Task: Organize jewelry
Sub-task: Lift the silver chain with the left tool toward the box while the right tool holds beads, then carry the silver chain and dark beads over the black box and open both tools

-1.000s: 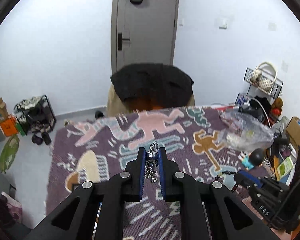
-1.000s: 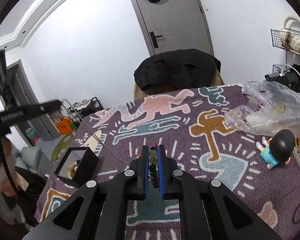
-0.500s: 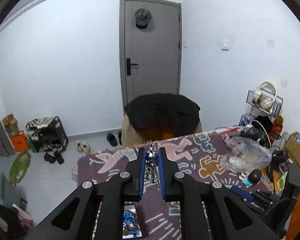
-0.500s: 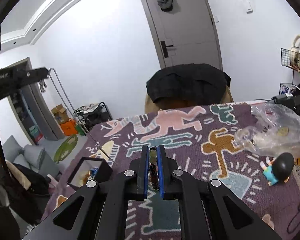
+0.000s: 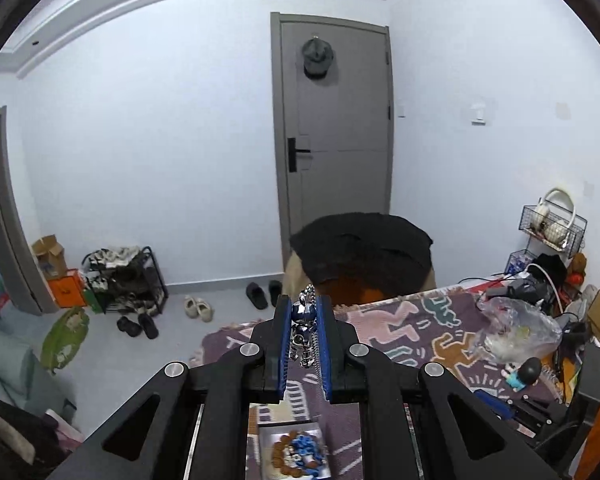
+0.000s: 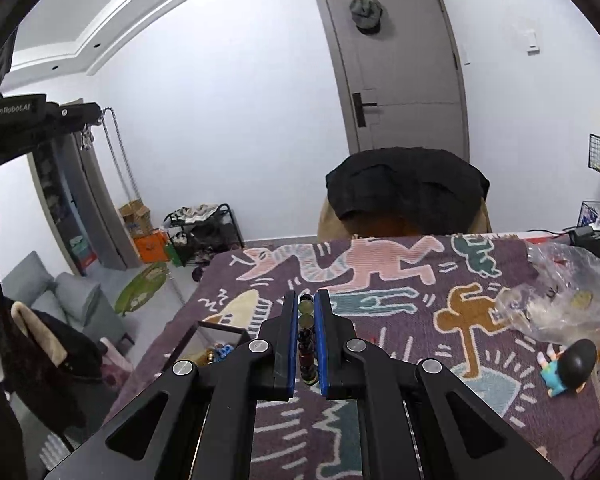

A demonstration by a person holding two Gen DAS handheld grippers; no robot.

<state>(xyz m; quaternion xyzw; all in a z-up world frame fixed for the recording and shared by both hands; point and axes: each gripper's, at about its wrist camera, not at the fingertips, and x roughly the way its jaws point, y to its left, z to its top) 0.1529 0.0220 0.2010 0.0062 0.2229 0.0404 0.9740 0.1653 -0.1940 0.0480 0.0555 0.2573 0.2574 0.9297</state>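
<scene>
- Nearest, the left gripper (image 5: pixel 304 312) has its blue pads pinched narrow on a silver chain (image 5: pixel 305 332); from the right wrist view that chain (image 6: pixel 118 152) hangs from its tip in a long loop, up at the far left.
- On the left gripper's black body, white lettering reads "GenRobot.AI" (image 6: pixel 10 111), the only writing I can make out.
- The right gripper (image 6: pixel 307 308) is clamped just as narrow on a beaded bracelet (image 6: pixel 306 336): a row of dark and olive beads stacked between the pads.
- One open jewelry box (image 6: pixel 204 340) sits near the left edge of the table; brown and blue beads (image 5: pixel 296 450) lie inside it.
- The table cloth (image 6: pixel 380 280) is purple, printed with dancing figures.
- To the right on the cloth: one small doll with a black head (image 6: pixel 568 364), and just beyond it one crumpled clear plastic bag (image 6: pixel 568 296).
- Beyond the table's far edge, one chair draped in black cloth (image 6: pixel 404 188).
- On the floor I count two pairs of shoes and one pair of dark slippers (image 5: pixel 264 294), beside one shoe rack (image 5: pixel 124 276).
- Farthest, one grey door (image 5: pixel 336 128) with one cap (image 5: pixel 318 58) hung on it.
</scene>
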